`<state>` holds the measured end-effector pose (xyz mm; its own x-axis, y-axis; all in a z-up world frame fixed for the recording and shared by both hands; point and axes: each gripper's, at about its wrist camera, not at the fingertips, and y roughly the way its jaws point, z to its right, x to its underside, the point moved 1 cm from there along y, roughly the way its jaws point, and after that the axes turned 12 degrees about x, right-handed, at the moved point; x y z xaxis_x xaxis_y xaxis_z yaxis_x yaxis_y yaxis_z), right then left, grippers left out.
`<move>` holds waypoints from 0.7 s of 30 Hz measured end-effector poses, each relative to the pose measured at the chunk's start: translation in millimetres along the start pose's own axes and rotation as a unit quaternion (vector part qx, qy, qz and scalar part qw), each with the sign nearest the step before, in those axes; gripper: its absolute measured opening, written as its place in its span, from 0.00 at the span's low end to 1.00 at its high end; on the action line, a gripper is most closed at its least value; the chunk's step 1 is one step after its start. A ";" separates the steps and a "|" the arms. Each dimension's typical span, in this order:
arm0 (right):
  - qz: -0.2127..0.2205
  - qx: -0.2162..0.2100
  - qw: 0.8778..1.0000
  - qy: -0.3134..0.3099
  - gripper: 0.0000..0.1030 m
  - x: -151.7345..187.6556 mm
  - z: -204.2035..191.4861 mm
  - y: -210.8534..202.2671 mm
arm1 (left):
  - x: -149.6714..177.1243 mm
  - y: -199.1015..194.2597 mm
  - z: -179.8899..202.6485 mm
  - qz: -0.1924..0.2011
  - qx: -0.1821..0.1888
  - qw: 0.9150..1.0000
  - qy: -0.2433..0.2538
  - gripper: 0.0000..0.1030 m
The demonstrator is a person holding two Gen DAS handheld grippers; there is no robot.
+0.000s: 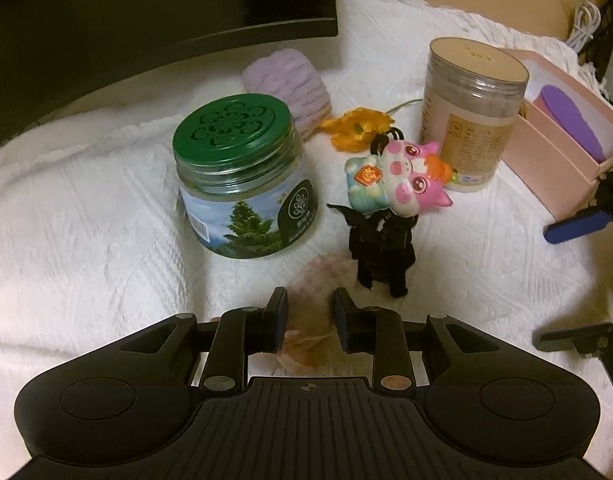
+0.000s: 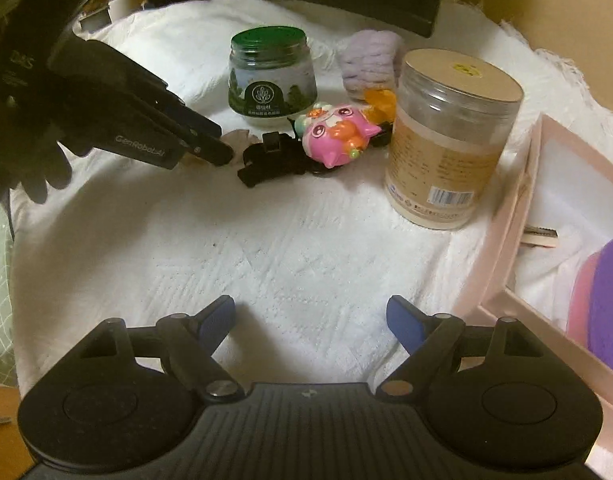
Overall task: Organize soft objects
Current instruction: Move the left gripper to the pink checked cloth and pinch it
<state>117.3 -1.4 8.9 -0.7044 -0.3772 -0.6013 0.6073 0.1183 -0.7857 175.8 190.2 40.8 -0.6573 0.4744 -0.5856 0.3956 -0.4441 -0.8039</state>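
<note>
My left gripper (image 1: pixel 309 322) is partly closed around a pale pink soft item (image 1: pixel 318 280) that lies on the white cloth (image 1: pixel 86 220); I cannot tell whether the pads grip it. In the right wrist view the left gripper (image 2: pixel 214 142) points at that pink item (image 2: pixel 236 138). Beside it lie a black fabric piece (image 1: pixel 382 252), a pink cat toy (image 1: pixel 402 176), an orange flower (image 1: pixel 354 128) and a lilac knitted roll (image 1: pixel 290 80). My right gripper (image 2: pixel 311 320) is open and empty over bare cloth, its fingertips (image 1: pixel 574 224) showing at the right edge of the left wrist view.
A green-lidded jar (image 1: pixel 242 176) and a tall clear canister (image 1: pixel 470 116) stand on the cloth. A pink box (image 2: pixel 566 248) at the right holds a purple and a pink item (image 2: pixel 610 300). A dark monitor (image 1: pixel 146 8) stands behind.
</note>
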 end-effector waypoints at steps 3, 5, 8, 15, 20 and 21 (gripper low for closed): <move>0.004 0.007 1.000 -0.011 0.83 2.3 -5.3 -2.6 | -1.5 2.2 -1.8 0.002 0.009 1.000 -0.013 0.28; 0.009 0.009 1.000 -0.007 0.85 5.1 -7.3 -3.4 | -2.0 3.0 -2.5 0.002 0.013 1.000 -0.018 0.29; 0.012 0.009 1.000 -0.006 0.87 7.1 -8.4 -1.8 | -1.4 3.0 -3.8 0.003 0.020 0.999 -0.026 0.31; 0.015 0.008 1.000 -0.005 0.93 8.6 -10.2 0.6 | -2.8 7.6 -3.3 0.012 0.008 0.999 -0.052 0.32; 0.014 0.005 1.000 -0.007 1.00 12.4 -14.5 0.0 | -0.6 7.4 -1.2 0.022 -0.001 0.998 -0.061 0.32; 0.015 0.006 1.000 -0.004 1.00 13.1 -14.9 -0.5 | -0.4 6.9 -2.1 0.024 0.000 0.998 -0.063 0.32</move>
<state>102.2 7.3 -0.7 -0.6829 -0.3811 -0.6232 0.6327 0.1178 -0.7654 180.2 188.6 35.2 -0.7134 0.3536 -0.6051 0.4280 -0.4638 -0.7757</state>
